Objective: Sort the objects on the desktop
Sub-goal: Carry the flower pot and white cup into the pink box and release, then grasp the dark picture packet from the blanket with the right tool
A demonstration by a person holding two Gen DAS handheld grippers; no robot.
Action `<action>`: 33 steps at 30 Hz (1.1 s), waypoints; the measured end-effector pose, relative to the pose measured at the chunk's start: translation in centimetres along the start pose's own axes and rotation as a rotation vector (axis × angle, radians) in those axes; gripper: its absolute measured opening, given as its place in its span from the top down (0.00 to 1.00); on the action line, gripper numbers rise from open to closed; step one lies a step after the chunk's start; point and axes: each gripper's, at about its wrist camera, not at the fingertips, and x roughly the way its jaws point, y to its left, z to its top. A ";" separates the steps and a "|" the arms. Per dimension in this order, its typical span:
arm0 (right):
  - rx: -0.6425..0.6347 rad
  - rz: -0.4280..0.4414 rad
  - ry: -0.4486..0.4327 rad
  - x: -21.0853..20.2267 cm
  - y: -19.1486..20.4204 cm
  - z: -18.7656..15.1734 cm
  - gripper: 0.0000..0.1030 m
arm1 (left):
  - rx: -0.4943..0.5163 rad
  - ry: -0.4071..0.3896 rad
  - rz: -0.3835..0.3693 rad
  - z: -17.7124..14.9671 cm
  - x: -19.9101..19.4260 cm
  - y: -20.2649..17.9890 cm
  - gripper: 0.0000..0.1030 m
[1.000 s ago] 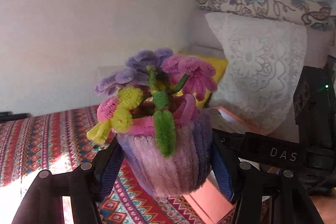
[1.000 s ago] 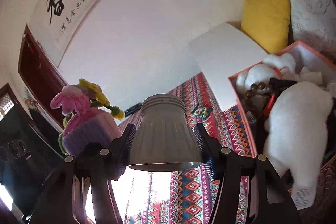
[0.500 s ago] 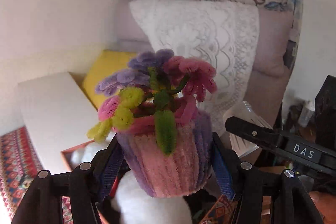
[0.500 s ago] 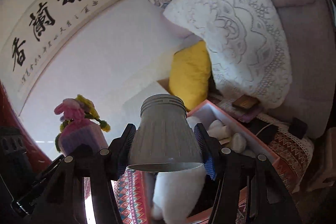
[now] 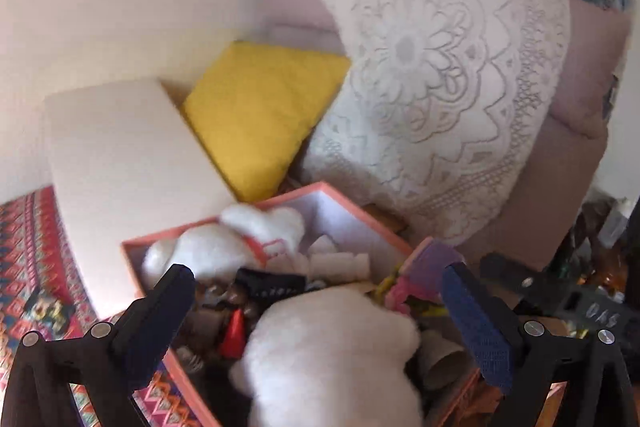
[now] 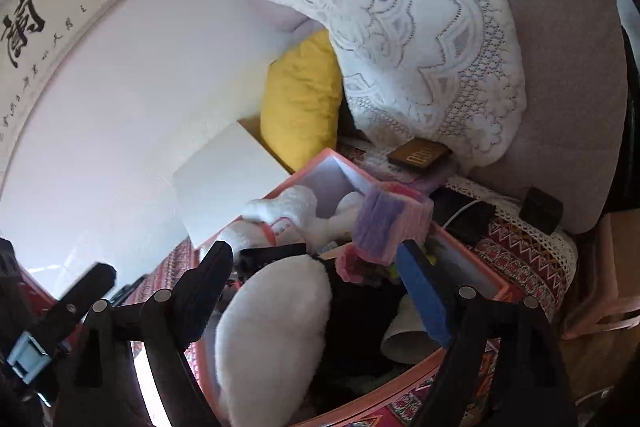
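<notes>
**Deposit into pink box: both tools empty over the load**

Tabletop (image 5: pixel 28 251), under a patterned red cloth, carries the pink box (image 5: pixel 344 205) at its far edge, hard against the cushions. A pale board (image 5: pixel 120 167) leans just beside the box on its wall side.

Largest item in the box is a white plush toy (image 6: pixel 272 327), filling the near half. A second white plush (image 5: pixel 224 243) lies against the far wall of the box. The pipe-cleaner flower pot (image 6: pixel 390 223) lies tipped on its side at the box's cushion-side rim, flowers pointing down into the contents. The grey ribbed cup (image 6: pixel 404 337) lies on its side low in the box, near the corner closest to the right tool. Small dark items and a red piece fill the middle; these are too blurred to name.

Left tool (image 5: pixel 320 311): jaws spread wide, nothing between them, above the box. Right tool (image 6: pixel 316 287): jaws likewise spread, empty, above the same box.

Judgement: the step in hand is the release of pot and cup into the box, and it appears complete. The next move calls for lifting both tools clear without snagging the plush, then turning toward the open tabletop to seek any item left unsorted. The pot rests near the rim and may roll if knocked.
</notes>
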 end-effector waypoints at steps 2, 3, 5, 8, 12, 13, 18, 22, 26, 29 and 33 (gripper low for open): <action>-0.039 0.018 -0.007 -0.5 1.8 -0.4 0.16 | -0.025 -0.007 0.029 -0.7 -1.3 1.6 0.02; -0.062 0.029 -0.009 -0.8 2.9 -0.6 0.16 | -0.037 -0.015 0.046 -1.0 -2.0 2.4 0.02; -0.100 0.063 -0.003 -1.0 5.1 -1.1 0.16 | -0.060 -0.030 0.079 -1.6 -3.5 4.0 0.02; -0.154 0.114 0.021 -0.9 8.6 -2.2 0.16 | -0.075 -0.079 0.151 -2.5 -6.3 6.2 0.02; -0.230 0.168 0.061 -0.1 13.4 -4.3 0.15 | -0.068 -0.159 0.278 -3.7 -10.7 8.9 0.01; -0.244 0.180 0.075 0.2 14.6 -4.9 0.15 | -0.066 -0.173 0.309 -3.9 -11.7 9.5 0.01; -0.317 0.228 0.136 2.0 20.1 -7.9 0.15 | -0.052 -0.212 0.437 -5.3 -15.1 12.5 0.01; -0.387 0.255 0.198 4.7 24.2 -10.7 0.14 | -0.064 -0.203 0.492 -6.7 -16.4 15.6 0.01; -0.483 0.250 0.302 9.9 28.0 -14.3 0.14 | -0.123 -0.153 0.526 -8.9 -16.2 20.1 0.01; -0.576 0.230 0.388 15.1 30.3 -17.3 0.14 | -0.186 -0.101 0.546 -10.7 -15.5 24.1 0.01; -0.695 0.175 0.479 23.0 32.4 -20.7 0.14 | -0.262 -0.031 0.573 -12.8 -13.4 29.3 0.01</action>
